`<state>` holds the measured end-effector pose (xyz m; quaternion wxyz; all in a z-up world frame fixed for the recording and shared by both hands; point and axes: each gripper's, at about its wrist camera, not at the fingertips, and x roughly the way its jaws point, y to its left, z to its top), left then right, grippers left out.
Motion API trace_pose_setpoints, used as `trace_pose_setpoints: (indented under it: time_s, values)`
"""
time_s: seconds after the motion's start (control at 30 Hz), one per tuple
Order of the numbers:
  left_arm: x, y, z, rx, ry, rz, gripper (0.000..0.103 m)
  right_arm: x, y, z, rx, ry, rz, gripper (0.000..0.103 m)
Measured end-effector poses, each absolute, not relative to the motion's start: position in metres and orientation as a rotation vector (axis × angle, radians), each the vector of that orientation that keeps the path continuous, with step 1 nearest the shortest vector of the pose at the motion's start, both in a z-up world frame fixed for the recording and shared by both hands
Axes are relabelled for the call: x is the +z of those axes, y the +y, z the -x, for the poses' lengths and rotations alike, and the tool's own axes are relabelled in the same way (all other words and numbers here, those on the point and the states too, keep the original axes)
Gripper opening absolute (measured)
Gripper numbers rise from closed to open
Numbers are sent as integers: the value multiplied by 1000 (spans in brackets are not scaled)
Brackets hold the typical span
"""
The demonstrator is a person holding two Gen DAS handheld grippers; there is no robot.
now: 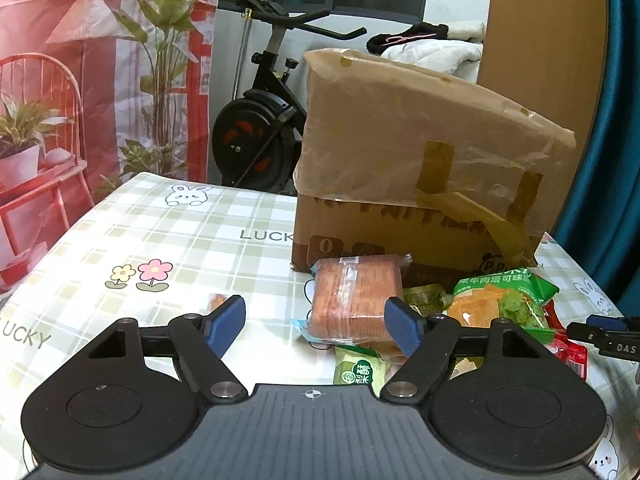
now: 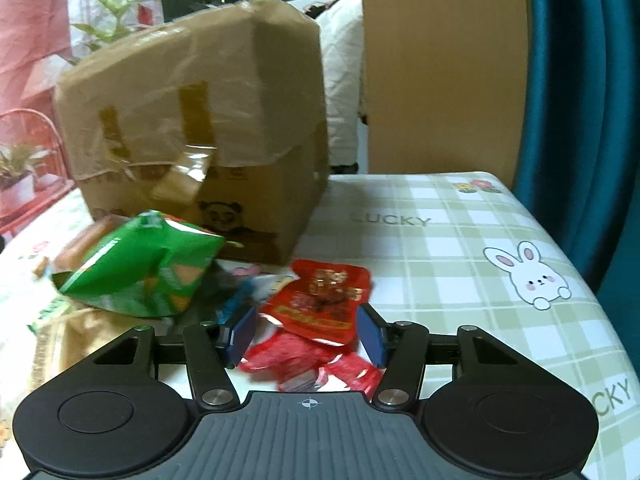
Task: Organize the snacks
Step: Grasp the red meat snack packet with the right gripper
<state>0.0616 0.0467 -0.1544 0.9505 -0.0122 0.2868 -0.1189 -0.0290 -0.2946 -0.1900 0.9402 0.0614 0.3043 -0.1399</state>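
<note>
Right gripper (image 2: 306,334) fingers straddle—perhaps touching (blurred)—red packet (image 2: 320,300).

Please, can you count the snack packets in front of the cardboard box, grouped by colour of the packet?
Counting only packets that show clearly:
Green: 3, the chip bag, a small light green packet, a dark green packet
Red: 2, a pouch, crumpled wrappers below it
Clear, orange-brown biscuits: 1
Total: 6

Plaid rabbit-print tablecloth (image 1: 192,240), black exercise bike (image 1: 260,128), printed plant backdrop (image 1: 80,60), teal curtain (image 2: 580,100)
</note>
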Motion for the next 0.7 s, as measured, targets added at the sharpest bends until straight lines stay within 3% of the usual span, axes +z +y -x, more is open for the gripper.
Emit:
trace_pose_setpoints:
  time_s: [0.1,0.17,0.23,0.7]
  values:
    - [-155,47,-62,-243,585,28,78,-196,-301,19,-297,634,-135,56]
    - [-156,47,-63,-241,585,27,78,-198,-305,11,-311,617,-149,67]
    - [-156,48,-64,-241,588,29,78,-198,-310,3,-330,592,-175,71]
    - [-165,52,-70,-232,609,29,78,-222,-327,-24,-401,637,-257,70]
